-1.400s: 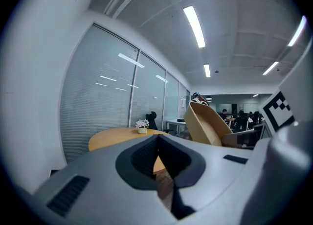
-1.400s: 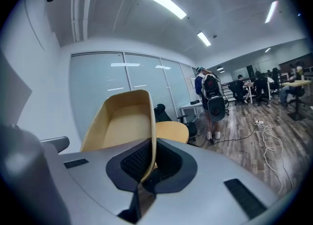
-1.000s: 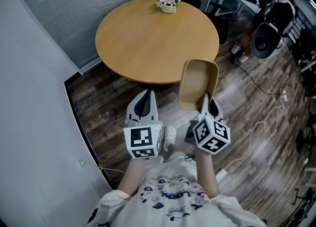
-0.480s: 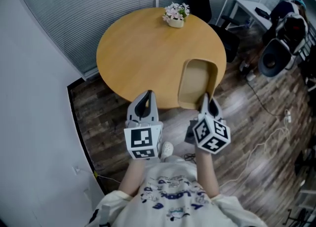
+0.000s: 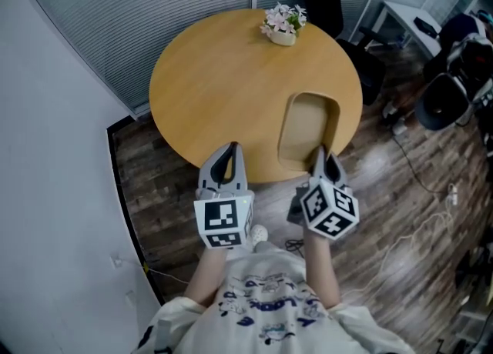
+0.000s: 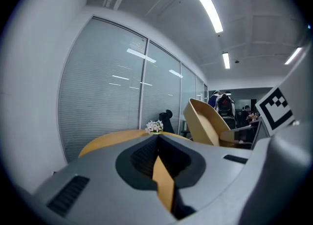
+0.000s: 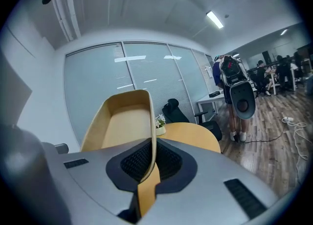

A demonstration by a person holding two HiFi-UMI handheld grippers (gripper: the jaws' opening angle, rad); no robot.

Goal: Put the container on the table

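The container is a tan, open-topped rectangular bin. My right gripper is shut on its near rim and holds it over the near right part of the round wooden table. In the right gripper view the container's wall runs down between the jaws of the right gripper. My left gripper is shut and holds nothing, just short of the table's front edge. From the left gripper view the container shows tilted to the right of the left gripper.
A small pot of flowers stands at the table's far edge. Dark office chairs and cables on the wood floor lie to the right. A glass wall with blinds runs behind, and a white wall stands to the left.
Both grippers have moved forward toward the table. The container, earlier over the floor at the table's edge, now hangs over the tabletop.
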